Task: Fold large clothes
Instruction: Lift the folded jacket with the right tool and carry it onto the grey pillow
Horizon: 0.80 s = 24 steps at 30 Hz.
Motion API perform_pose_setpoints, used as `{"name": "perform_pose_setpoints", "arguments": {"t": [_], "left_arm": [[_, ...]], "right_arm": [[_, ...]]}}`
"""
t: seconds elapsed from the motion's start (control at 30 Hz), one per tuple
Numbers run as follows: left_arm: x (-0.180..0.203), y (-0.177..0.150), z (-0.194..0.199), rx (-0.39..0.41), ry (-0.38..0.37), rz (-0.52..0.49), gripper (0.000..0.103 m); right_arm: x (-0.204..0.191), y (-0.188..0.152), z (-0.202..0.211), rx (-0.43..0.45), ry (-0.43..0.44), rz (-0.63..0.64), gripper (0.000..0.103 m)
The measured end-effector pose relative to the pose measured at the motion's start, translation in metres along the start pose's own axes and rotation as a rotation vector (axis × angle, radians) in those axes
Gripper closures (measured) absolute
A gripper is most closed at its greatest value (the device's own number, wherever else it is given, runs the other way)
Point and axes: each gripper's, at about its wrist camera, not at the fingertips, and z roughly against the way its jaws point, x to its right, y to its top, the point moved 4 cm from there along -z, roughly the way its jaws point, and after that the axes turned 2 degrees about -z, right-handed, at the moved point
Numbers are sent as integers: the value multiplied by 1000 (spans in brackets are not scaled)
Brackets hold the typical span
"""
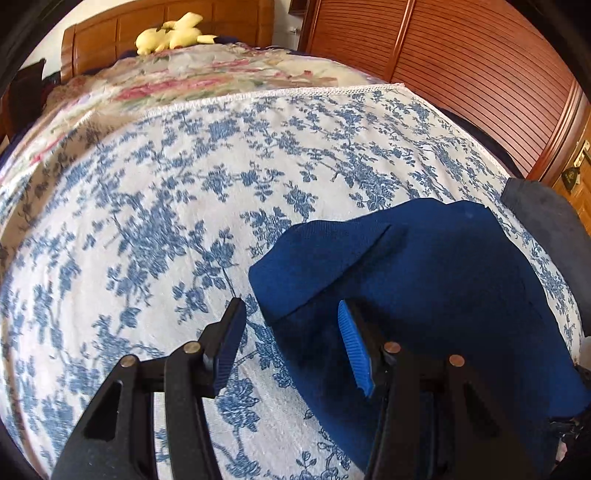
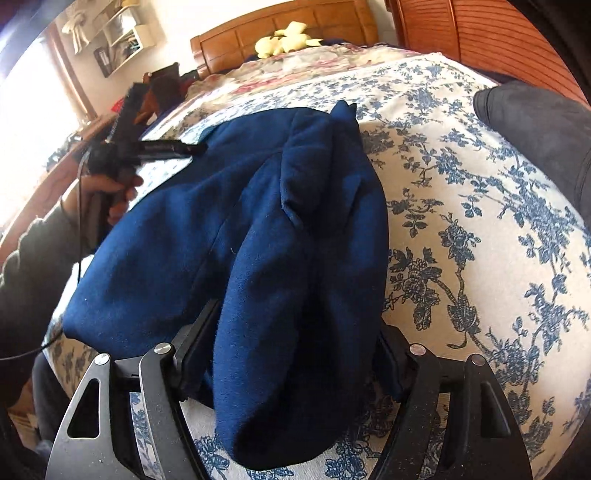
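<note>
A dark blue garment (image 2: 258, 229) lies bunched on a bed covered with a white sheet (image 1: 155, 206) printed with blue flowers. It sits near the bed's near edge, with a thick fold of it running toward the right wrist camera.

The right gripper (image 2: 295, 350) points down at this fold. Its jaws stand wide, one on each side of the cloth; the fold fills the gap between them, but the pads do not visibly squeeze it, so the claw reads as spread around the garment rather than pinching it.

The left gripper (image 1: 291, 343) hangs over the garment's left edge. Its jaws are half spread: the right finger with its blue ribbed pad (image 1: 354, 350) is above the cloth, the left finger above bare sheet, and nothing is clamped between them. In the right wrist view the same tool (image 2: 155, 147) appears beyond the garment's far left side, held by a hand (image 2: 107, 195) in a dark sleeve.

A floral blanket (image 1: 207, 77) covers the far end of the bed, where a yellow plush toy (image 1: 173, 33) rests against the wooden headboard (image 1: 107, 33). A dark grey cloth (image 2: 535, 129) lies at the bed's right edge.
</note>
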Motion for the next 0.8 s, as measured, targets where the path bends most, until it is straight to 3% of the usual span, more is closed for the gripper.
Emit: {"name": "perform_pose_setpoints", "arguments": {"t": [0.03,0.13,0.2,0.27,0.3,0.4,0.53,0.7,0.8], "left_arm": [[0,0,0,0,-2,13,52],[2,2,-2,-7,-7,23,58],[6,4,-2,-18,-19,18,76],[11,8,3,-18,-33,18,94],[14,11,7,-13,-28,16,96],[28,22,29,26,19,-6,99],[55,40,69,116,19,-22,99],[120,66,110,228,29,-115,99],[165,88,124,282,1,-158,99]], "right_arm": [[0,0,0,3,8,-4,28],[2,2,-1,-6,80,-36,44],[1,3,3,0,114,-28,63],[3,7,9,7,141,-45,74],[2,9,13,16,152,-32,79],[1,18,27,52,186,-15,84],[-1,34,48,111,179,22,86],[13,61,94,205,122,79,87],[32,72,134,268,36,117,88]]}}
